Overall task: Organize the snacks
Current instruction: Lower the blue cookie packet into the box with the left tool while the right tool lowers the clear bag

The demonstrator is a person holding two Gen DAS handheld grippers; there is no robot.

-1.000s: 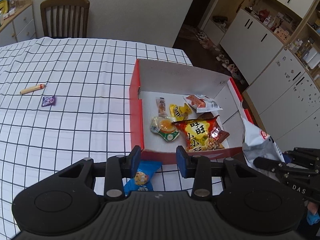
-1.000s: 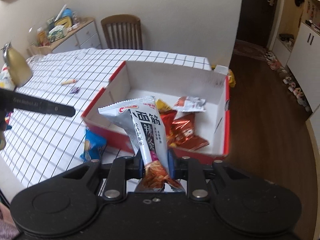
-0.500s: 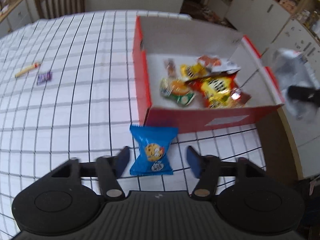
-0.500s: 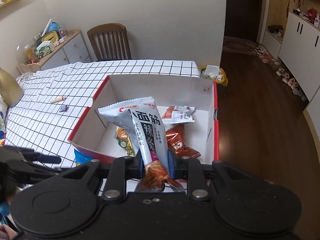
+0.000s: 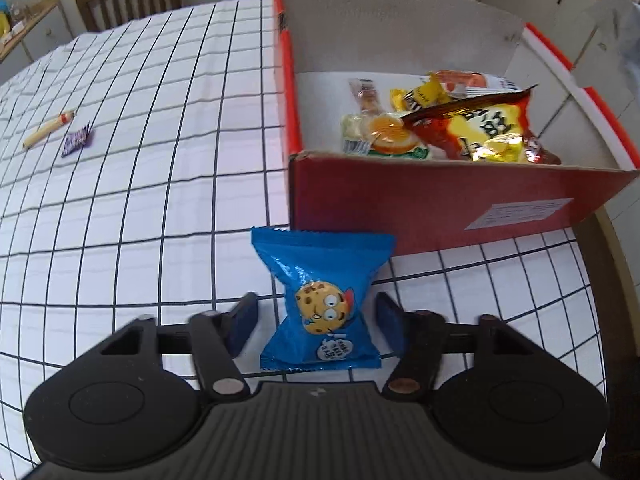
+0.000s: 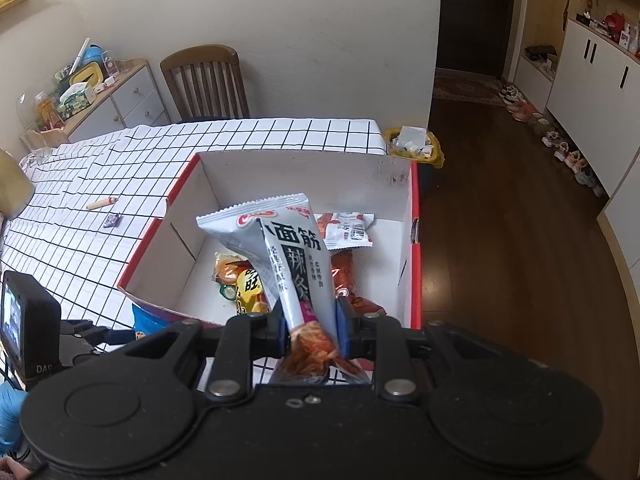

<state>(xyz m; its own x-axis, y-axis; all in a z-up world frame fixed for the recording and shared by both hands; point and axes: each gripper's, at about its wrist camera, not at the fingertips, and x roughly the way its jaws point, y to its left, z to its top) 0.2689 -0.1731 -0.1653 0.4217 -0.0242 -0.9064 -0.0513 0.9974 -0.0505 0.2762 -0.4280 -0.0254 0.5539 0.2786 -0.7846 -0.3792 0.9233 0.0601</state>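
Now the left gripper (image 5: 316, 316) is lower, wide open around the blue cookie pack (image 5: 320, 300); the right gripper (image 6: 310, 330) still pinches the silver bag (image 6: 288, 256) over the red box (image 6: 414, 240).

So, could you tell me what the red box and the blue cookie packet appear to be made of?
Red box: likely cardboard, matte; raw brown cut edges and pale inner walls show. Blue cookie packet: probably glossy plastic film, with bright glare, creases and crimped serrated ends.
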